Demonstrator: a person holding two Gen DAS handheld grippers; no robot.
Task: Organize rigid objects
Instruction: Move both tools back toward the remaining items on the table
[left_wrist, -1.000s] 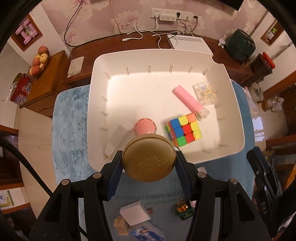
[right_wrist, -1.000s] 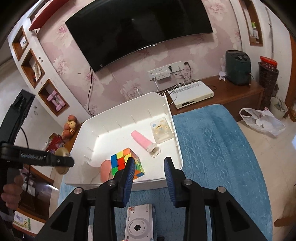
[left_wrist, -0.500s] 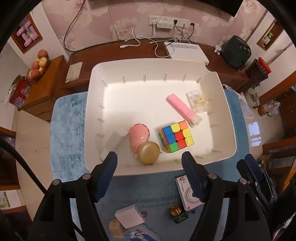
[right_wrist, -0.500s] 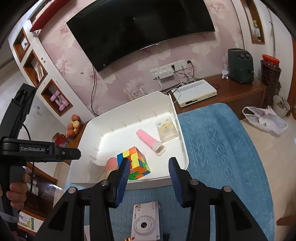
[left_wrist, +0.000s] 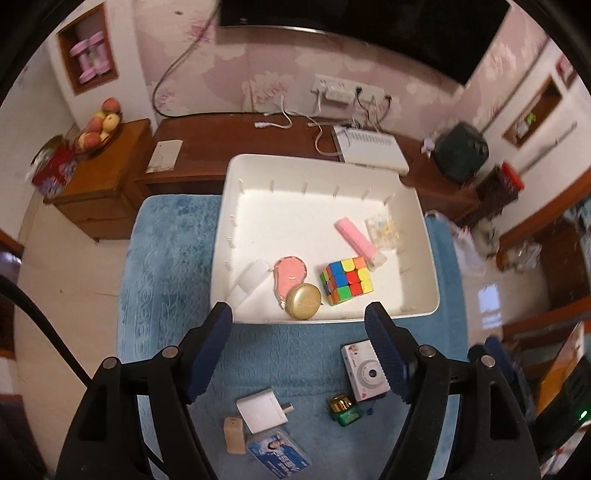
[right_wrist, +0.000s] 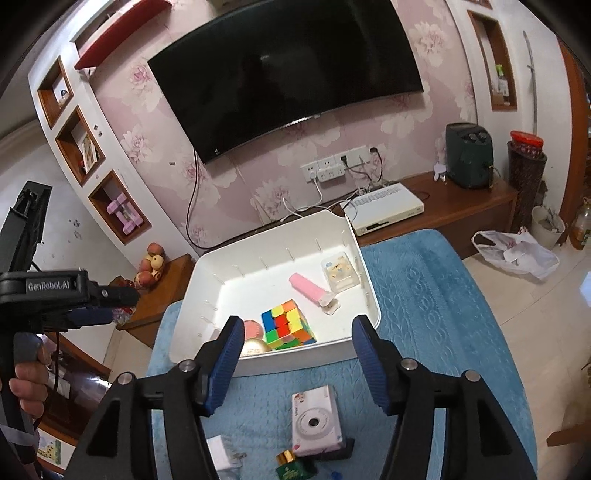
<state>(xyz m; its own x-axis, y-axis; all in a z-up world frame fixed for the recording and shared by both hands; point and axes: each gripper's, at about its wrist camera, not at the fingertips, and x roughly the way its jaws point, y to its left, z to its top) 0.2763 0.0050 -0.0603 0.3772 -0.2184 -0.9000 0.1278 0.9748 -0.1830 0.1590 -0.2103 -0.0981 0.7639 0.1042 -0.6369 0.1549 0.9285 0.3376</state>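
Observation:
A white bin (left_wrist: 428, 258) (right_wrist: 365, 284) sits on a blue mat. It holds a gold round tin (left_wrist: 303, 301), a colour cube (left_wrist: 347, 280) (right_wrist: 286, 325), a pink round case (left_wrist: 290, 273), a pink bar (left_wrist: 356, 236), a clear box (left_wrist: 383, 230) and a white block (left_wrist: 251, 278). On the mat in front lie a white camera (left_wrist: 364, 371) (right_wrist: 316, 421), a green bottle (left_wrist: 345, 410), a white charger (left_wrist: 262, 409), a beige block (left_wrist: 234, 435) and a card (left_wrist: 279, 459). My left gripper (left_wrist: 299, 354) is open and empty above the bin's near edge. My right gripper (right_wrist: 297, 365) is open and empty above the camera.
A wooden TV bench (left_wrist: 221, 136) with a white set-top box (left_wrist: 371, 149) and cables stands behind the bin. A side cabinet (left_wrist: 103, 188) with a fruit bowl is at the left. A plastic bag (right_wrist: 517, 253) lies on the floor at the right.
My left gripper opened and let the gold tin fall into the bin beside the pink case, then drew back and up. My right gripper opened wider and also drew back.

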